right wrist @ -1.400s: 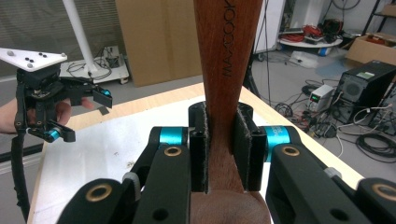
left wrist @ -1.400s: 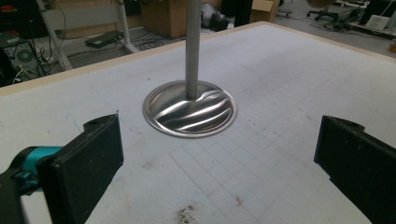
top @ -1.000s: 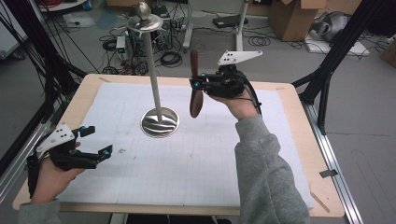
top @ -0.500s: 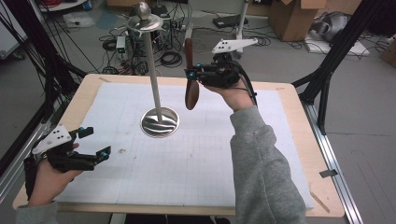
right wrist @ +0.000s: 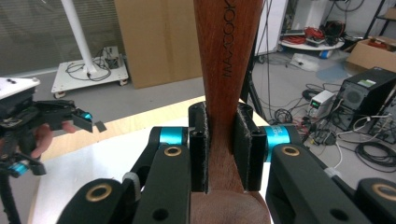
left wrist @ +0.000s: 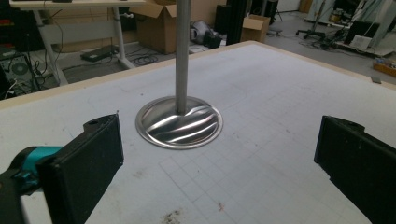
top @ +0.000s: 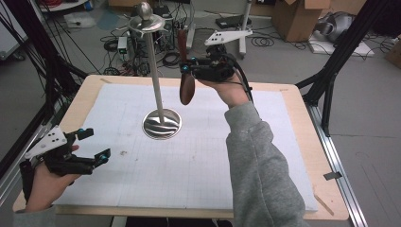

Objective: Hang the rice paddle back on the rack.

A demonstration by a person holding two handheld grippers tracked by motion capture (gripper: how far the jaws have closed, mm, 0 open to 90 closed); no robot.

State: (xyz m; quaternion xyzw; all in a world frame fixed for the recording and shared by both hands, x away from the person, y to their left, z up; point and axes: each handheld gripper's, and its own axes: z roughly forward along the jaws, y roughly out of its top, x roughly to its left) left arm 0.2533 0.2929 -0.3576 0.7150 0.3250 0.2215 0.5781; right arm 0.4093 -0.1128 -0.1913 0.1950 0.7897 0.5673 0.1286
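Note:
A dark wooden spoon [top: 186, 82] hangs upright in the air over the far side of the table, bowl end down. My right gripper [top: 185, 69] is shut on its handle [right wrist: 223, 79], the pads pressed against both sides of the wood. Just to its left stands a metal stand [top: 155, 75] with a round shiny base [top: 162, 124] and a disc with a knob at its top [top: 146, 21]. My left gripper [top: 93, 144] rests low at the table's near left, open and empty, facing the stand's base [left wrist: 179, 121].
A white gridded mat [top: 198, 156] covers the wooden table [top: 293, 101]. Black frame posts [top: 338, 61] stand at the table's sides. Cables, boxes and equipment lie on the floor beyond the far edge.
My right gripper has lifted the spoon higher and carried it left, closer to the top of the stand. The left gripper has stayed in place.

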